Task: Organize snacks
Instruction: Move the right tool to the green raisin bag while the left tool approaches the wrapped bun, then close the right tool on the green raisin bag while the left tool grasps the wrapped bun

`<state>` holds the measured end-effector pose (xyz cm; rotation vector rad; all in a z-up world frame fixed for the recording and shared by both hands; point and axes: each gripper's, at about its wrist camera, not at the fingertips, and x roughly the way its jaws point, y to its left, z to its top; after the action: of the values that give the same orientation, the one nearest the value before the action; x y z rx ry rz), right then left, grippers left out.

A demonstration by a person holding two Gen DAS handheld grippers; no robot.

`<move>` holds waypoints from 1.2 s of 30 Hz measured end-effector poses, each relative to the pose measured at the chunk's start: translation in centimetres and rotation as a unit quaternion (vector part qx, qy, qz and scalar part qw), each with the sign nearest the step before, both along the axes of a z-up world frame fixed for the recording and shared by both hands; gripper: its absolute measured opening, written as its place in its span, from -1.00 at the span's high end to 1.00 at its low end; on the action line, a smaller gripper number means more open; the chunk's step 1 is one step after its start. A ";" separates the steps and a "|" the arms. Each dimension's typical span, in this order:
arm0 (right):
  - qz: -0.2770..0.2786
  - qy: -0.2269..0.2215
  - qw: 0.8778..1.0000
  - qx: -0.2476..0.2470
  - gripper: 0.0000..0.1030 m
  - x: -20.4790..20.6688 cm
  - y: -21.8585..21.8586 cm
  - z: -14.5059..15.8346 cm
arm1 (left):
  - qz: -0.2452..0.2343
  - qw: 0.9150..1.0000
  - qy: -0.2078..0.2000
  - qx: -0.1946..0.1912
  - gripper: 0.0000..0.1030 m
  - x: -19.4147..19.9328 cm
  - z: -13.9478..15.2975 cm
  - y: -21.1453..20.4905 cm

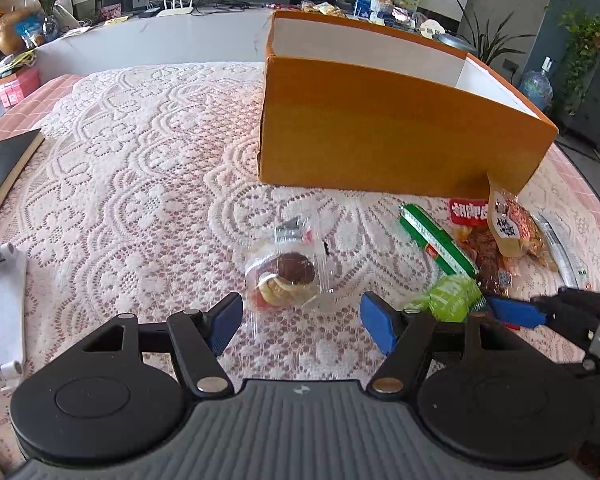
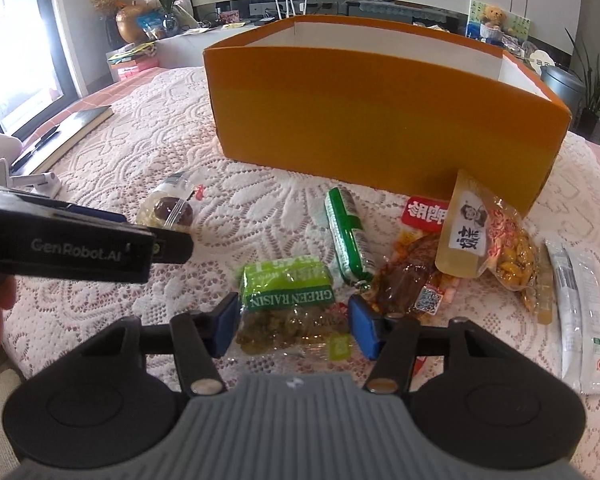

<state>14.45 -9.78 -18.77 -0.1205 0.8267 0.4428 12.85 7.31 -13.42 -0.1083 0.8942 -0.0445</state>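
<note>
An orange cardboard box (image 1: pixel 396 136) with a white inside stands open on the lace tablecloth; it also shows in the right wrist view (image 2: pixel 380 120). My left gripper (image 1: pixel 300 324) is open, its jaws either side of a clear pack with a brown pastry (image 1: pixel 288 276), just short of it. My right gripper (image 2: pixel 292 326) is open with a green raisin bag (image 2: pixel 288 300) between its jaws. Further right lie a green-and-white wrapped roll (image 2: pixel 346 236), a red-labelled meat pack (image 2: pixel 412 276), a yellow snack pouch (image 2: pixel 484 240) and white sachets (image 2: pixel 580 316).
A dark book (image 1: pixel 4 164) lies at the table's left edge. A white stand (image 1: pixel 0 304) sits near my left gripper. A counter with a router, plants and clutter runs behind the table. The left gripper's black body (image 2: pixel 60 236) crosses the right wrist view.
</note>
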 end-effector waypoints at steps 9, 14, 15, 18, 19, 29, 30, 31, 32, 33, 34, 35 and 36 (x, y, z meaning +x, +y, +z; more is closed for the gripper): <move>0.000 0.009 1.000 0.012 -0.07 0.3 -0.5 -0.5 | 0.007 1.000 -0.025 0.017 -0.49 1.2 -0.7 -0.4; 0.002 0.006 1.000 0.017 -0.05 0.3 -0.7 -0.7 | 0.007 0.999 -0.016 0.039 -0.08 1.5 -1.3 -0.8; 0.002 0.006 1.000 0.019 -0.04 0.3 -0.8 -0.7 | 0.008 0.999 -0.013 0.038 -0.05 1.5 -1.5 -0.7; 0.002 0.005 1.000 0.022 -0.01 0.2 -1.0 -0.7 | 0.016 0.999 -0.012 0.028 0.07 1.4 -1.7 -0.3; 0.002 0.005 1.000 0.022 0.02 0.2 -1.0 -0.7 | 0.017 0.999 -0.013 0.026 0.08 1.4 -1.6 -0.2; -0.009 0.017 0.999 0.040 0.11 0.2 -2.2 0.0 | 0.013 0.999 -0.009 0.044 0.10 0.5 -1.2 -0.6; -0.009 0.013 0.999 0.039 0.12 0.0 -2.2 0.2 | 0.012 0.999 -0.009 0.045 0.10 0.4 -1.2 -0.6; -0.009 0.008 0.999 0.037 0.12 -0.2 -2.2 0.4 | 0.012 0.999 -0.009 0.046 0.10 0.3 -1.2 -0.7; -0.009 0.005 0.999 0.037 0.13 -0.4 -2.3 0.6 | 0.012 0.999 -0.009 0.048 0.10 0.3 -1.2 -0.7; -0.008 0.004 0.999 0.037 0.14 -0.6 -2.3 0.8 | 0.012 0.999 -0.010 0.051 0.10 0.2 -1.2 -0.7; -0.009 0.004 0.999 0.036 0.14 -0.7 -2.4 0.9 | 0.015 0.998 -0.012 0.054 0.10 0.1 -1.0 -0.7; -0.011 0.002 0.999 0.036 0.15 -0.9 -2.6 1.0 | 0.016 0.998 -0.014 0.053 0.10 0.0 -0.8 -0.6; -0.014 0.001 0.999 0.036 0.15 -1.0 -2.7 1.2 | 0.016 0.998 -0.018 0.049 0.10 -0.2 -0.5 -0.6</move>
<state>13.45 -12.47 -17.54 -0.0420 0.8120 0.4467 12.62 6.71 -13.89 -0.0298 0.8564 0.0283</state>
